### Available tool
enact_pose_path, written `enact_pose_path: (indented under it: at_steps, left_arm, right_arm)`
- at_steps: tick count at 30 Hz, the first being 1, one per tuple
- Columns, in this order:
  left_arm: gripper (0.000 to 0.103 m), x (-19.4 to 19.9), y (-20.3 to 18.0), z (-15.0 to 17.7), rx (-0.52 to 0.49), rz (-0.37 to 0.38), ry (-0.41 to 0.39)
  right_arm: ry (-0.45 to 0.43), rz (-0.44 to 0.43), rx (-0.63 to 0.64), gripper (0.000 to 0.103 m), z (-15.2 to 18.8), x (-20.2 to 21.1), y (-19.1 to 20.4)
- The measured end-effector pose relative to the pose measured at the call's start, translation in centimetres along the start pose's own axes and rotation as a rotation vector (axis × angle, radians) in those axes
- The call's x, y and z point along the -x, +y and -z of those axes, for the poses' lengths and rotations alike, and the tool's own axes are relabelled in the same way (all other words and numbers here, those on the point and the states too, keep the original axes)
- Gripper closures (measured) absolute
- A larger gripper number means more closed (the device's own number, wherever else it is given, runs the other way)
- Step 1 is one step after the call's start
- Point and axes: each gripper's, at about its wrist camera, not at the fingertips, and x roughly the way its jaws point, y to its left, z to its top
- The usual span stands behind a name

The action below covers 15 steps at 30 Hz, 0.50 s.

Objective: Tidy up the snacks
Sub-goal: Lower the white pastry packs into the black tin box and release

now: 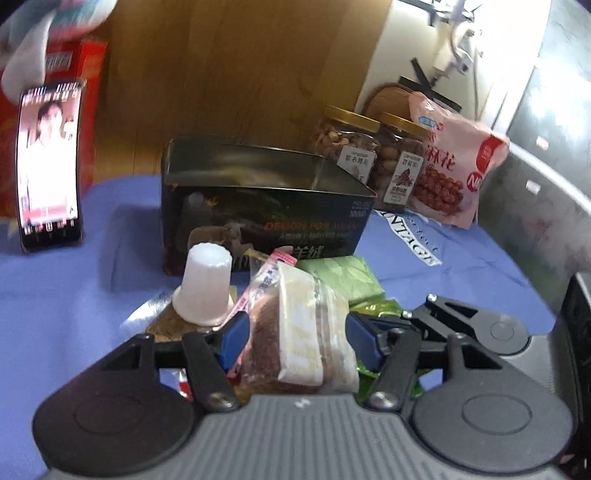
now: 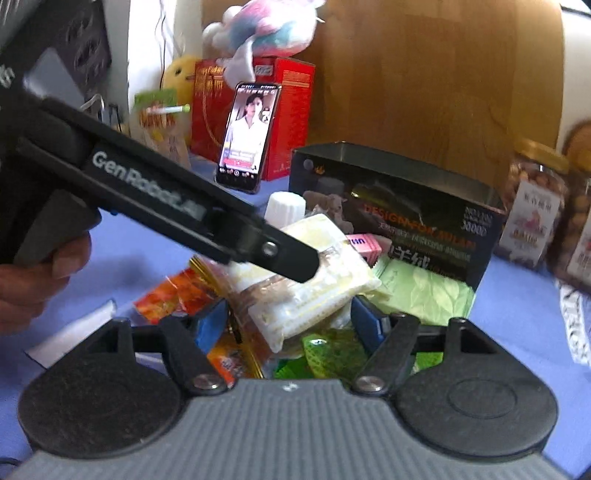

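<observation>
My left gripper [image 1: 295, 336] is shut on a clear-wrapped layered cake snack [image 1: 303, 328], held over the snack pile. From the right wrist view the left gripper [image 2: 291, 258] reaches in from the left and the same pale snack [image 2: 314, 280] is in it. My right gripper [image 2: 288, 321] is open above the pile, with nothing between its fingers. An open dark box [image 1: 266, 199] stands behind the pile; it also shows in the right wrist view [image 2: 399, 210]. A white cup [image 1: 205, 284] sits upside down, beside green packets [image 1: 343, 277].
Two nut jars [image 1: 347, 144] and a pink snack bag [image 1: 454, 162] stand right of the box. A phone [image 1: 50, 162] leans on a red carton [image 2: 288, 110] at the left. Orange packets [image 2: 173, 291] lie on the blue cloth [image 1: 74, 295]. A plush toy [image 2: 266, 26] sits on the carton.
</observation>
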Motion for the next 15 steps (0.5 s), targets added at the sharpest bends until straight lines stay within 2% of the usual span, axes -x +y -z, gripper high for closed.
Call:
enact_pose_path:
  at_steps: [2, 5, 8, 12, 15]
  left_arm:
    - [0.049, 0.3, -0.3, 0.4, -0.001, -0.002, -0.009]
    - [0.049, 1.4, -0.3, 0.3, 0.023, 0.018, -0.031]
    - [0.049, 3.0, -0.6, -0.3, 0.020, 0.024, -0.079]
    - [0.049, 4.6, -1.3, -2.5, -0.008, 0.021, -0.150]
    - [0.049, 4.2, -0.9, -4.9, 0.010, 0.016, -0.181]
  right_arm:
    - [-0.017, 0.012, -0.019, 0.033, 0.0, 0.1, -0.2]
    - [-0.055, -0.016, -0.062, 0.035, 0.0, 0.9, -0.7]
    - [-0.140, 0.003, -0.043, 0.035, -0.5, 2.4, -0.4]
    - [-0.245, 0.032, -0.012, 0.035, -2.5, 3.7, -0.9]
    - [-0.256, 0.041, 0.007, 0.035, -4.8, 2.6, -2.4]
